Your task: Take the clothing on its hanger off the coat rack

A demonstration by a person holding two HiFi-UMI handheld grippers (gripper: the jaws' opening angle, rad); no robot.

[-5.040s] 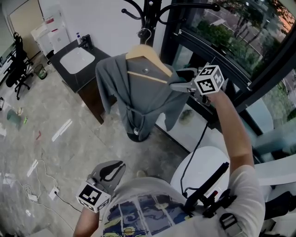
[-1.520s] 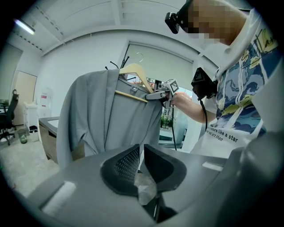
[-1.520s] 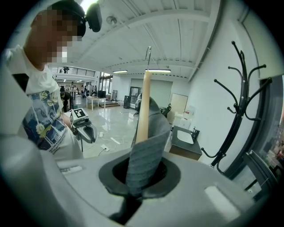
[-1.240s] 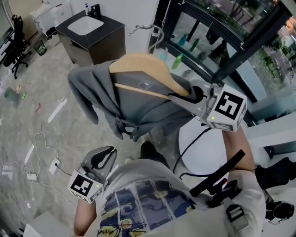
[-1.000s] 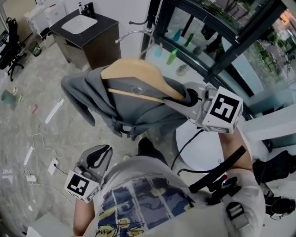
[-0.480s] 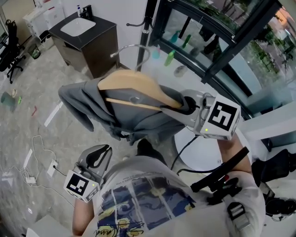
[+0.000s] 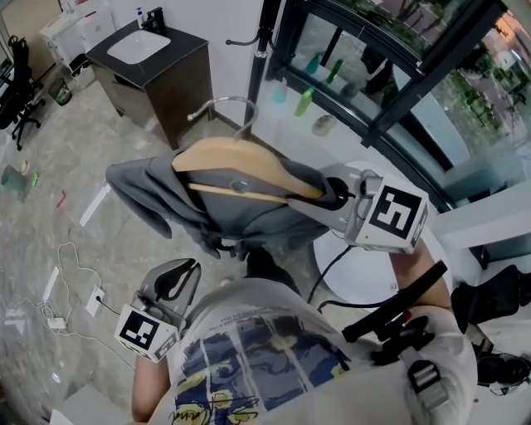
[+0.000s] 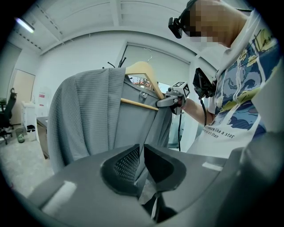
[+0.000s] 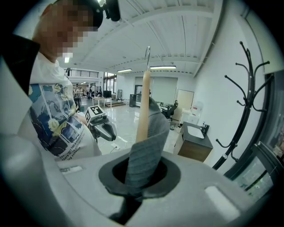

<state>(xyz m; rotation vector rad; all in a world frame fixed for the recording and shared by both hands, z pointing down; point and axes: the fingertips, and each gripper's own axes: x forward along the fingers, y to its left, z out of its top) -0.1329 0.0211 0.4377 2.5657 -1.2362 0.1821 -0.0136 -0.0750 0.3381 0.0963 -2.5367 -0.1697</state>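
Observation:
A grey garment hangs on a wooden hanger whose metal hook is free in the air, away from the black coat rack. My right gripper is shut on the hanger's right end through the grey cloth. In the right gripper view the cloth and the wooden arm rise straight out of the right gripper. My left gripper is low by the person's left hip, shut and holding nothing. In its own view the left gripper points up at the garment.
A dark vanity with a white sink stands at the far left beside the rack. Bottles line the window ledge behind a black frame. A white round stool is under my right arm. Cables lie on the floor at left.
Five seconds ago the hanger hung on the rack's hook; now it is off it. Over the last second it came slightly lower and nearer the person. The left gripper stayed put.

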